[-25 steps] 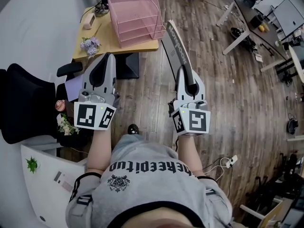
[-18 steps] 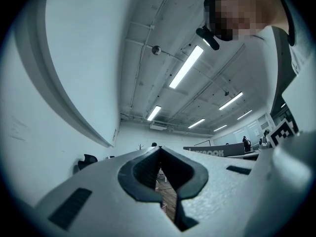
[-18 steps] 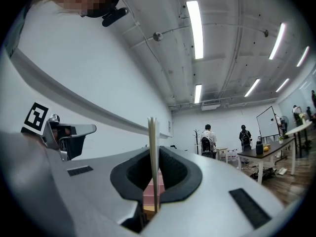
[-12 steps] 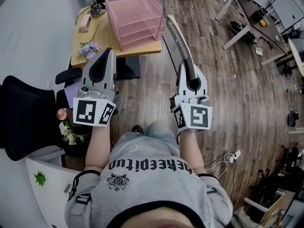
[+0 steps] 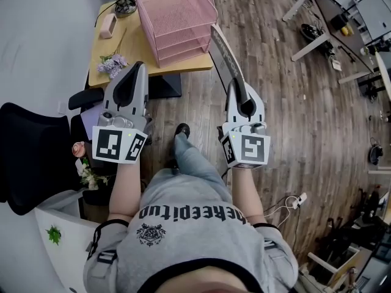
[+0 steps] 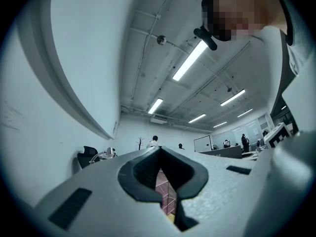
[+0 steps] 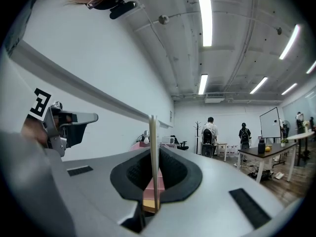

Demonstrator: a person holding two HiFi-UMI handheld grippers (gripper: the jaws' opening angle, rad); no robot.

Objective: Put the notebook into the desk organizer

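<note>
Notebook (image 5: 222,52): a thin, flat, stiff book with a dark cover and white lettering, standing on edge in the right gripper (image 5: 234,87). That gripper's jaws are closed on its near end, and the dark ribbed pads press both faces. In the right gripper view it shows as only a narrow pale strip upright between the pads. From the grip it reaches forward over the floor, and in the head view its far end lies just beside the right front corner of the desk organizer (image 5: 181,41).

The organizer is a pink wire-mesh stack of open rectangular trays. It stands at the right end of a small desk (image 5: 131,50) with a light wooden top. On the same top are a sprig of purple flowers (image 5: 113,63) near the front edge, a small beige block (image 5: 108,24) farther back, and a dark cabled object (image 5: 126,5) at the far corner.

The left gripper (image 5: 140,67) has smooth grey shells. Its jaws are drawn together with nothing held, and it points at the desk's front left, near the flowers.

A black office chair (image 5: 30,154) sits to the left. Brown wood-plank floor (image 5: 287,115) spreads to the right, with white-legged tables (image 5: 317,29) well apart from the desk.
</note>
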